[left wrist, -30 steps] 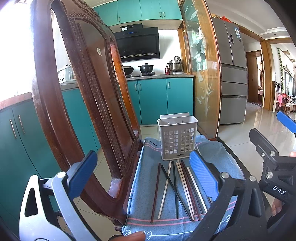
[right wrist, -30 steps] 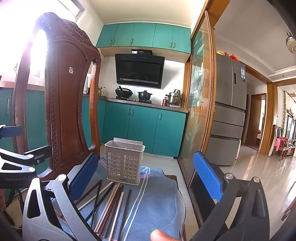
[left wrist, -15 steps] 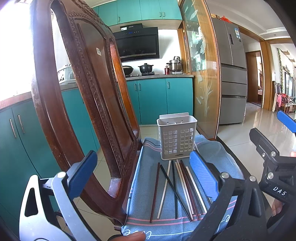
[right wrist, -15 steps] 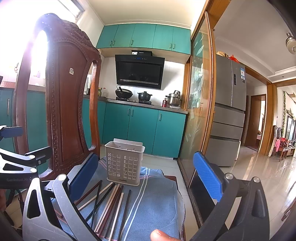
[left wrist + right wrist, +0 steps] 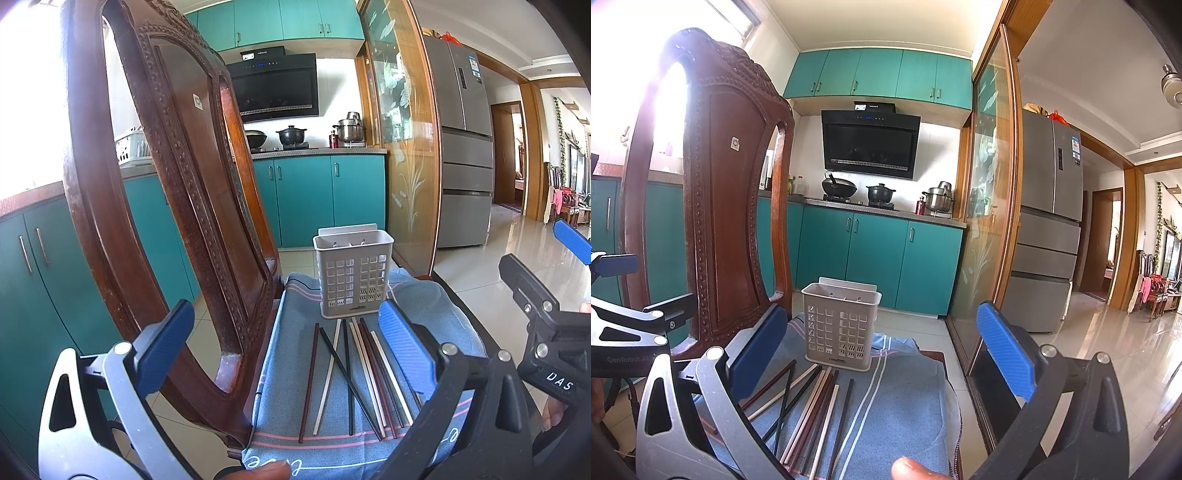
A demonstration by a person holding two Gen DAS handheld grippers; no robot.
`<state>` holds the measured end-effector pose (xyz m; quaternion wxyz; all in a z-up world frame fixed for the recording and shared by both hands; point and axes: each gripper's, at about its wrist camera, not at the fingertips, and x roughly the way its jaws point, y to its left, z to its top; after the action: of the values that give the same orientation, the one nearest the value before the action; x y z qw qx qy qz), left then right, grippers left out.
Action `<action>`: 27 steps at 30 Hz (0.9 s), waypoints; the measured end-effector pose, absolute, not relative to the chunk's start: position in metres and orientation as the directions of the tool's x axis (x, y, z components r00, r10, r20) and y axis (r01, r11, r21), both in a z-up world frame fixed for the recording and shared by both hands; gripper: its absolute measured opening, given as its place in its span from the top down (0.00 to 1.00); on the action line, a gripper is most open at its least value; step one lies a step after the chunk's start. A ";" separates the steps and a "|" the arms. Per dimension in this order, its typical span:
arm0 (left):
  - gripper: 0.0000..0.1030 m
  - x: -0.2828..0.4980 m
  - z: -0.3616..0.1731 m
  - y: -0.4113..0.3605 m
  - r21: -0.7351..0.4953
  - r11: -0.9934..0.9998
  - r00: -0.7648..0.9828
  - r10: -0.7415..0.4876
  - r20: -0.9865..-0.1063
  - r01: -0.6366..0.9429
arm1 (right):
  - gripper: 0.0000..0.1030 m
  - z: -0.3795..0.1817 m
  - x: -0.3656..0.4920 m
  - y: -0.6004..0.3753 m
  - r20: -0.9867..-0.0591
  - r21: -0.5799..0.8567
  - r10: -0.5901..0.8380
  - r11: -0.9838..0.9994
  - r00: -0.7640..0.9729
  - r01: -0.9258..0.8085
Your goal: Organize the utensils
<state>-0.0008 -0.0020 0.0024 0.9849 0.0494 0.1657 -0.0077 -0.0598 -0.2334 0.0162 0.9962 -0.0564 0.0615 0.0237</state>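
Both grippers, left gripper and right gripper, are hovering wide open, empty; judging best: pinching one chopstick mid-shaft, then tipping it upright into the holder.

Teal kitchen cabinets, carved wooden chair, sunlit.

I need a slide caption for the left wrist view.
Open left gripper above chopsticks lying before the utensil basket.
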 end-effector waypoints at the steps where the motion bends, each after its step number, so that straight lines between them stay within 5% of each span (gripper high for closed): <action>1: 0.03 -0.001 0.002 -0.002 0.095 0.995 0.945 0.001 -0.327 0.031 | 0.03 0.016 -0.060 -0.233 -0.125 -0.110 0.040 0.993 0.991 -0.054; 27: 0.04 -0.001 -0.001 -0.003 0.094 0.995 0.945 0.003 -0.327 0.030 | 0.03 0.016 -0.060 -0.232 -0.116 -0.114 0.038 0.992 0.993 -0.051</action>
<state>-0.0007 -0.0026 -0.0006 0.9849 0.0489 0.1659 -0.0068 -0.0595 -0.2316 0.0160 0.9964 -0.0583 0.0569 0.0223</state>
